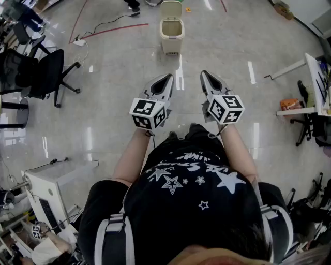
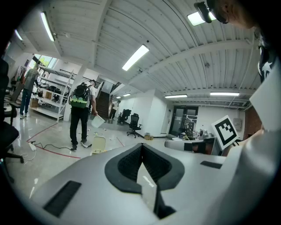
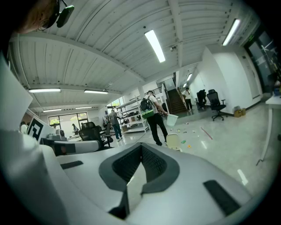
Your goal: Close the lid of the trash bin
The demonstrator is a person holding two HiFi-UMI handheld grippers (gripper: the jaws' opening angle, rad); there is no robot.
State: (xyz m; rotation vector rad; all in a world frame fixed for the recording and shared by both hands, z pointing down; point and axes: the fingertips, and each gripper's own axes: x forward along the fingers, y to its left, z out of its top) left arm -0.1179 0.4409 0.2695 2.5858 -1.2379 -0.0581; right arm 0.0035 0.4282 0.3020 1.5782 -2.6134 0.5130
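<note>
Firstly, head view.
- Cream plastic trash bin (image 1: 171,35): stands on the glossy grey tiled floor (image 1: 238,52) at top centre. Its mouth is open, and its flat cream lid (image 1: 171,9) stands up behind the opening.
- Left gripper (image 1: 167,78) and right gripper (image 1: 205,74): grey, two-jawed, held side by side at chest height and pointing toward the bin, well apart from it.
- Black office chair (image 1: 47,72): far left, clear of the path.

Next, left gripper view.
- The jaws are clenched tip to tip, with nothing between them.
- The lid's pale face shows low above the gripper body, left of centre.
- A person wearing a green-and-black backpack (image 2: 80,115) stands near the bin.

Then, right gripper view.
- The jaws are likewise pressed together and empty.
- The lid sits right of the tips, and the same person is beside it.

Handling note, as a judgement: the approach is not yet made.
- Walk up to the bin and bring one closed tip behind the lid's top edge.
- Tip the lid forward and follow it down gently, so the light bin neither slides nor topples.
- Watch the bystander.

Cross-reference:
- Only the head view shows the open mouth and the gap to be covered.
- Only the gripper views show the jaws plainly and the standing person.
</note>
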